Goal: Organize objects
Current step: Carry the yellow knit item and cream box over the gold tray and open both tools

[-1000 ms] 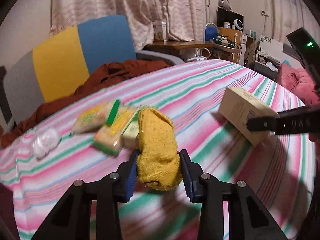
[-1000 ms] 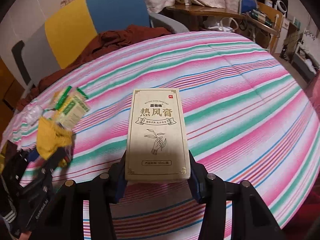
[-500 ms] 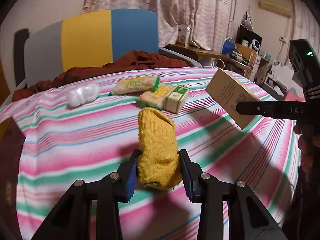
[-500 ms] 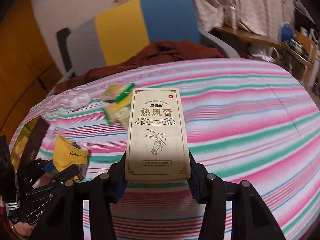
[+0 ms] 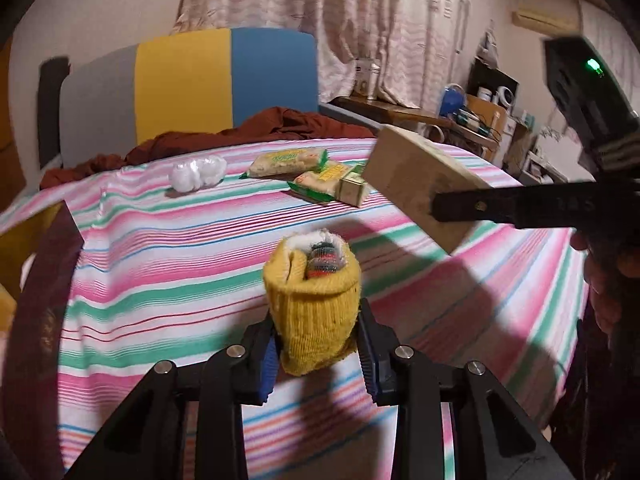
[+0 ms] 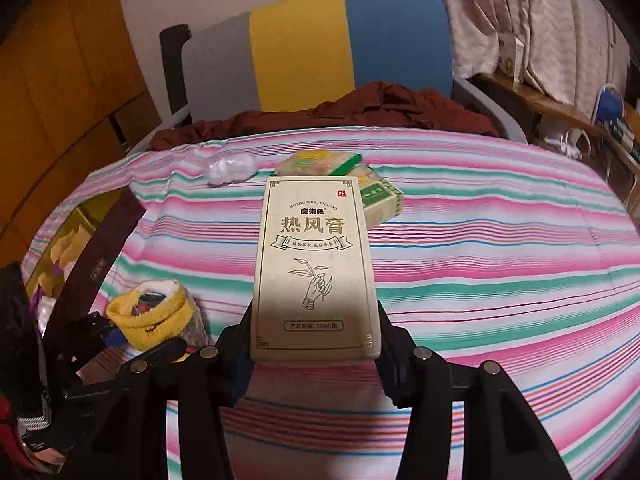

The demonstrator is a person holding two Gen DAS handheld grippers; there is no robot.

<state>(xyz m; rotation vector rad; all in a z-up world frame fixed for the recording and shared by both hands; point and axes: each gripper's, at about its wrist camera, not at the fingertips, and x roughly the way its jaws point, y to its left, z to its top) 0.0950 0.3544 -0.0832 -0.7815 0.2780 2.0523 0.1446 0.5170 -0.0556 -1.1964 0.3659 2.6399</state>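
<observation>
My left gripper (image 5: 318, 344) has its jaws closing on a rolled yellow sock bundle (image 5: 312, 300). The pads press its sides, and its open end shows white and striped cloth inside. It hangs above the striped tablecloth (image 5: 160, 264). My right gripper (image 6: 316, 356) is shut on a tall cream box with gold print (image 6: 316, 264), held up over the table. In the left wrist view that box (image 5: 404, 172) hangs at the right with one black finger (image 5: 500, 204) on it. The right wrist view shows the sock bundle (image 6: 150, 316) low at the left.
Two snack packs (image 5: 286, 162) and a small green box (image 5: 354, 190) lie at the far side, next to a white bundle (image 5: 198, 172). A dark brown container wall (image 6: 96, 260) stands at the table's left edge. Beyond are a rust cloth (image 5: 260, 128) and a colour-block chair (image 5: 184, 88).
Both grippers have carried their loads leftward across the table toward its left edge. The sock bundle has tipped, so its open end now shows. The cream box stays gripped.
</observation>
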